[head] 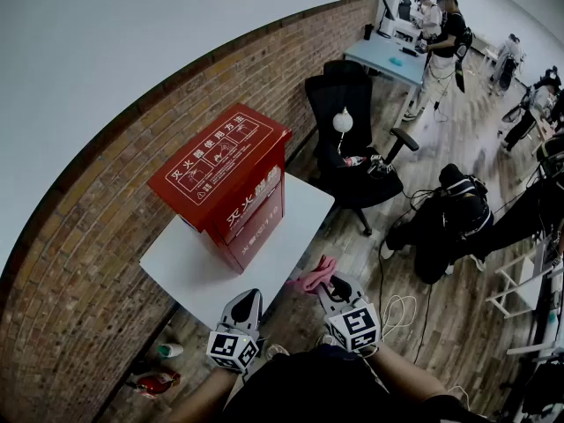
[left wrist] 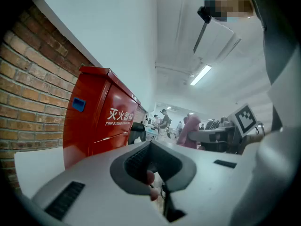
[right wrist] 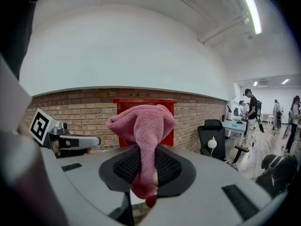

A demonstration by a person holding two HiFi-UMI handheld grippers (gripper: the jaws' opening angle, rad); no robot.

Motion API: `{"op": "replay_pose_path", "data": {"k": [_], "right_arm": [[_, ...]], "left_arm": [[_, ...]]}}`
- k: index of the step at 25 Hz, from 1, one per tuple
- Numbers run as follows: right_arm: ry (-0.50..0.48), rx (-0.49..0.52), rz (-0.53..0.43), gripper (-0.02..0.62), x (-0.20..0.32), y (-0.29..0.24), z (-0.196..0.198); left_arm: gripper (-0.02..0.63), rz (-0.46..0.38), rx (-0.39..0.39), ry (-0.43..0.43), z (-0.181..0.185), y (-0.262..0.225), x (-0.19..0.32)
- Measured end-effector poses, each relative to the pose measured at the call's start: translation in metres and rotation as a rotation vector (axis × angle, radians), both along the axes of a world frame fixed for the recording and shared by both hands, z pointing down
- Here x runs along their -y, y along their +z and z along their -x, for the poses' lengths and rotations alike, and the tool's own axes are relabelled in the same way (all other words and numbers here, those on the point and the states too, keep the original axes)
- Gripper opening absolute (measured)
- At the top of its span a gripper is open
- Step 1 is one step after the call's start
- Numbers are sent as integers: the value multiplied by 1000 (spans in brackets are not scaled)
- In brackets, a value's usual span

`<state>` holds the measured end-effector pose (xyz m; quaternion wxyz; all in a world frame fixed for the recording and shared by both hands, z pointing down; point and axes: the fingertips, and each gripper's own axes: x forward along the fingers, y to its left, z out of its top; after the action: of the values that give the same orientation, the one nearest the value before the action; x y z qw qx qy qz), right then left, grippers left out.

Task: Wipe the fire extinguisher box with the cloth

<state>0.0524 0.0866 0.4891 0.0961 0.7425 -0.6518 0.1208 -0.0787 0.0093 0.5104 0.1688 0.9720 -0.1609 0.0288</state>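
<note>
Approach step; wiping not yet begun. Right gripper (head: 331, 285) clamped on the pink cloth (head: 314, 277), held off the white table's (head: 181, 271) near edge; left gripper (head: 249, 299) closed, empty. Red fire extinguisher box (head: 225, 179) stands on the table against the brick wall (head: 79, 263); next: carry cloth forward, press onto its face.

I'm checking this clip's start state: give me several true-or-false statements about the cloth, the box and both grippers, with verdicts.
1. The pink terry cloth is clamped in the right gripper. True.
2. The red metal fire extinguisher box lies on the floor. False: it stands upright on the white table by the brick wall.
3. The cloth is pressed against the box. False: it is held apart from the box, and no wiping contact shows.
4. The left gripper is shut with nothing between its jaws. True.
</note>
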Motion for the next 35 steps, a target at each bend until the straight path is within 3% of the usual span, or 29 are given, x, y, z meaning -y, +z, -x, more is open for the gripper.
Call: {"op": "replay_pose_path", "data": {"k": [11,17,22,27,35], "right_arm": [[12,15,-6,89,17,4,-6],[-24,-58,-11,89,49,-7,-24],[-93,-89,-14,89,102,-14,-58],[-153,-99,-15,89,158,-18,-99],[-242,-76,-13,89,222,-26,-142]], "left_arm": [[17,5,5,-12,26,5,13],[17,13,11,-62,40,12,24],[17,4,23,-167,48,11,38],[17,22,55,-327,52,15,53],[17,32,93,-516,31,18,58]]}}
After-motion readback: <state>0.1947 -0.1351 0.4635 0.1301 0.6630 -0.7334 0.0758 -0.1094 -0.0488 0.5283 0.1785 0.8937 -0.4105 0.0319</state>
